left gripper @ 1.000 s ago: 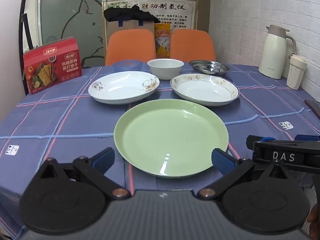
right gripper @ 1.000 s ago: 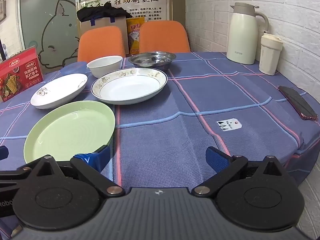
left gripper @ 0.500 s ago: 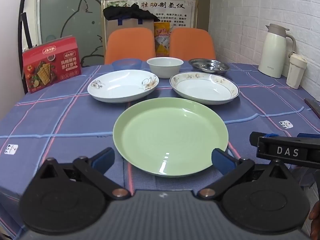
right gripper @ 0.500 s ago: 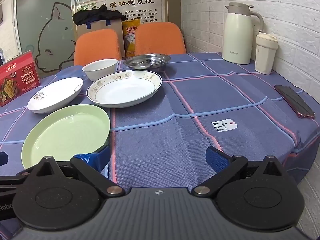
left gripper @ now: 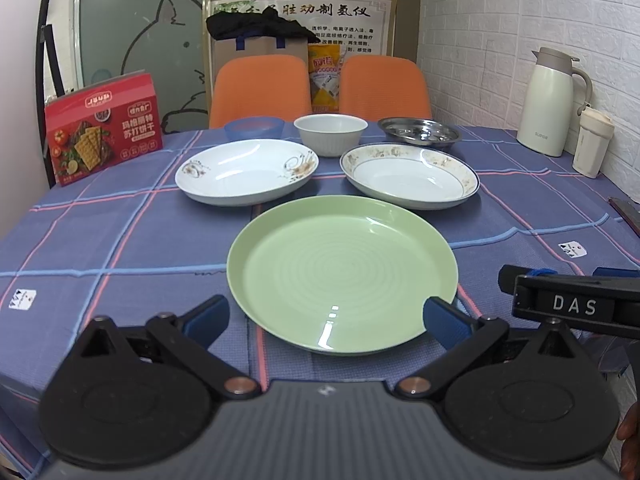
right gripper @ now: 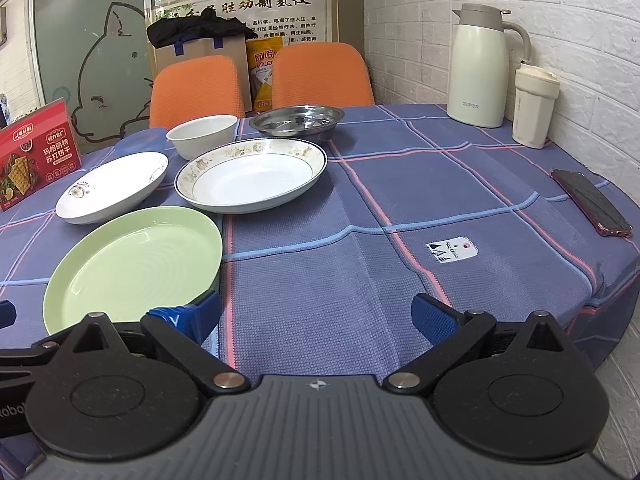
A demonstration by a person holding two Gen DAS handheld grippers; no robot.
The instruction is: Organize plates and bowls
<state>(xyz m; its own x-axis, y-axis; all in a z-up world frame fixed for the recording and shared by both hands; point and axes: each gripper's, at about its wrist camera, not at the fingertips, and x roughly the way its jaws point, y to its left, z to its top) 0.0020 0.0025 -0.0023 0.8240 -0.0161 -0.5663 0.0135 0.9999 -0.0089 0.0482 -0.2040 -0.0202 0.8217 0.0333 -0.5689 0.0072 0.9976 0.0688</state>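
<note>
I held my left gripper (left gripper: 327, 318) low over the near edge of the table (left gripper: 120, 240), its jaws spread wide with nothing between them but the near rim of the green plate (left gripper: 342, 272), which lay flat at my 12 o'clock. Going left to right across the cloth: a red cracker box (left gripper: 104, 128) stood at 10 o'clock, then a blue bowl (left gripper: 254, 128) far back, and in front of it a white plate with a floral sprig (left gripper: 248, 170) at 11 o'clock. A white bowl (left gripper: 331, 134) sat dead ahead behind the green plate, just beside the sprigged plate's far rim. At 1 o'clock lay a gold-rimmed plate (left gripper: 410, 176), with a steel dish (left gripper: 419, 132) behind it. Far off at 2 o'clock stood a cream jug (left gripper: 550, 104) and a cream tumbler (left gripper: 592, 142), close together.

My right gripper (right gripper: 316, 318) hung over bare cloth, jaws also wide apart and empty. From it the green plate sat at 10 o'clock, close to my left fingertip (right gripper: 200, 314), though I could not tell whether they touched. A phone (right gripper: 592, 202) lay at 2 o'clock near the table's edge.
</note>
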